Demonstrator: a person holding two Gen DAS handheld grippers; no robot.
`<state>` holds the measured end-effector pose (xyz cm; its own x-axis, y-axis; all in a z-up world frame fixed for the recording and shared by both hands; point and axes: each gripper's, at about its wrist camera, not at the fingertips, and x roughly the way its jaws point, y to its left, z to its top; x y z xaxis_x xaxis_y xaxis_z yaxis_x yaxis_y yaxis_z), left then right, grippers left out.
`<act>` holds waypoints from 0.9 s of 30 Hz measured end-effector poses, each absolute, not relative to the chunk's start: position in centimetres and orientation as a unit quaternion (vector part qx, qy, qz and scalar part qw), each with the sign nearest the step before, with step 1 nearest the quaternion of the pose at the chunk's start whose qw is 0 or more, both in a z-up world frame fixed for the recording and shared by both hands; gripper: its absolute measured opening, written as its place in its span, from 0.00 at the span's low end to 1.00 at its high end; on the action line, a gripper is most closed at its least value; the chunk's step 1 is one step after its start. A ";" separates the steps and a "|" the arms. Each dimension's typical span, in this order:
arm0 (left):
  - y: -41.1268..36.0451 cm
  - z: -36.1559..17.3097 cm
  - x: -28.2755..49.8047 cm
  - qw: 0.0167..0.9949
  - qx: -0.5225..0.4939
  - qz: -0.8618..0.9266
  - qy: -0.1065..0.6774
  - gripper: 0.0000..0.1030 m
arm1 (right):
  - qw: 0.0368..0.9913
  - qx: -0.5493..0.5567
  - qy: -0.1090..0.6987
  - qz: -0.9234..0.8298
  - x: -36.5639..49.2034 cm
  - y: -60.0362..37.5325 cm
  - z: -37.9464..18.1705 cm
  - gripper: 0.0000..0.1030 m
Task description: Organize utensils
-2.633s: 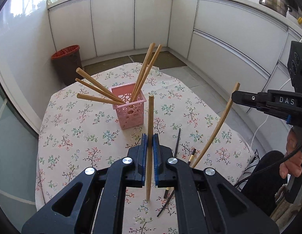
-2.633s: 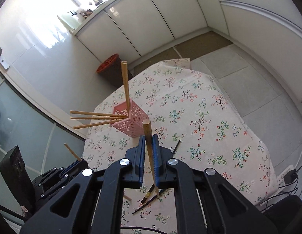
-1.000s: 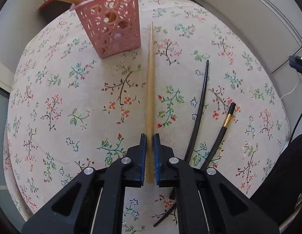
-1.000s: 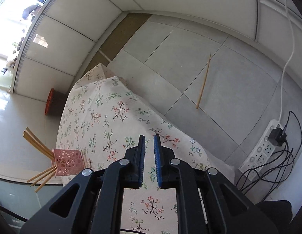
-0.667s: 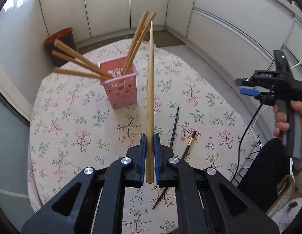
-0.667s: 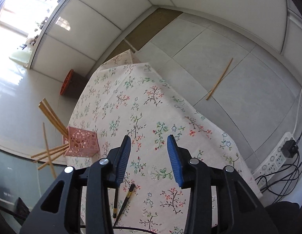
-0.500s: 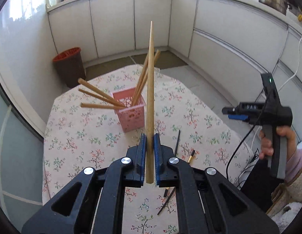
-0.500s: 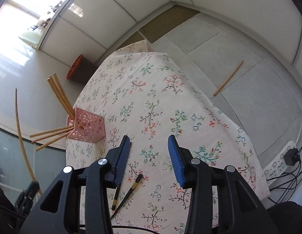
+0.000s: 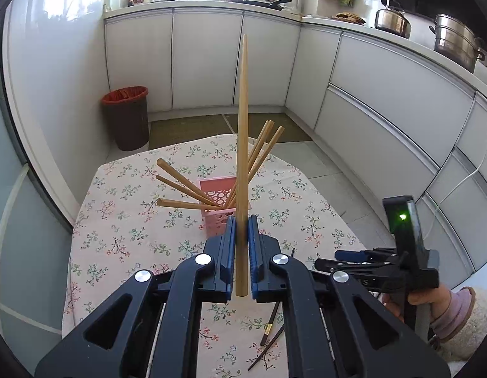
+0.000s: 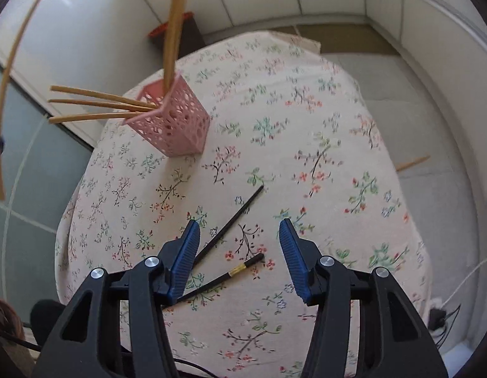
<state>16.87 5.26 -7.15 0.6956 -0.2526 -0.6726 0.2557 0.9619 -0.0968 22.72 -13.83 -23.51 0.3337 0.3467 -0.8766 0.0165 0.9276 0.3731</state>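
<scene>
My left gripper (image 9: pixel 240 226) is shut on a wooden chopstick (image 9: pixel 242 132) and holds it upright above the table, just in front of the pink perforated basket (image 9: pixel 216 211). The basket (image 10: pixel 174 126) stands on the floral tablecloth with several wooden chopsticks (image 10: pixel 95 105) leaning out of it. My right gripper (image 10: pixel 238 233) is open and empty, low over two black chopsticks (image 10: pixel 230 220) (image 10: pixel 224 278) that lie on the cloth. The held chopstick shows at the left edge of the right wrist view (image 10: pixel 13 47). The right gripper also shows at the lower right of the left wrist view (image 9: pixel 353 256).
The round table (image 10: pixel 322 110) has floor beyond its edges. One wooden chopstick (image 10: pixel 411 163) lies on the floor at the right. A red-lined bin (image 9: pixel 126 116) stands behind the table. White cabinets (image 9: pixel 385 100) curve round the back and right.
My left gripper has raised and tilted its chopstick upright nearer the basket. My right gripper lost its chopstick, which now lies on the floor, then opened and came down over the black chopsticks.
</scene>
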 end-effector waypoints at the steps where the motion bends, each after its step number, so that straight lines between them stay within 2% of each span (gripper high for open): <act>1: 5.4 -7.2 16.9 0.922 0.002 -0.137 0.363 0.07 | 0.785 0.186 0.583 0.092 23.3 -14.0 -24.5 0.51; 5: 6.2 -7.1 17.4 0.925 -0.013 -0.134 0.355 0.07 | 0.753 0.257 0.601 0.080 24.1 -14.1 -25.9 0.51; 11: 6.9 -6.9 20.2 0.933 -0.065 -0.138 0.326 0.07 | 0.765 0.253 0.585 0.087 23.4 -13.8 -24.5 0.51; 16: 6.0 -6.5 19.7 0.933 -0.051 -0.184 0.305 0.07 | 0.806 0.258 0.501 0.179 24.5 -13.9 -17.8 0.52; 18: 5.6 -6.9 18.9 0.931 -0.032 -0.193 0.307 0.07 | 0.820 0.265 0.455 0.225 25.2 -14.0 -14.2 0.57; 20: 5.5 -7.3 18.4 0.927 -0.019 -0.203 0.315 0.07 | 0.836 0.265 0.414 0.245 25.7 -14.3 -10.8 0.76; 24: 5.0 -8.0 17.1 0.921 0.011 -0.223 0.319 0.07 | 0.842 0.251 0.393 0.270 27.0 -14.0 -7.9 0.77; 27: 4.7 -8.4 16.7 0.917 0.023 -0.227 0.326 0.07 | 0.845 0.245 0.401 0.256 27.3 -14.1 -8.0 0.77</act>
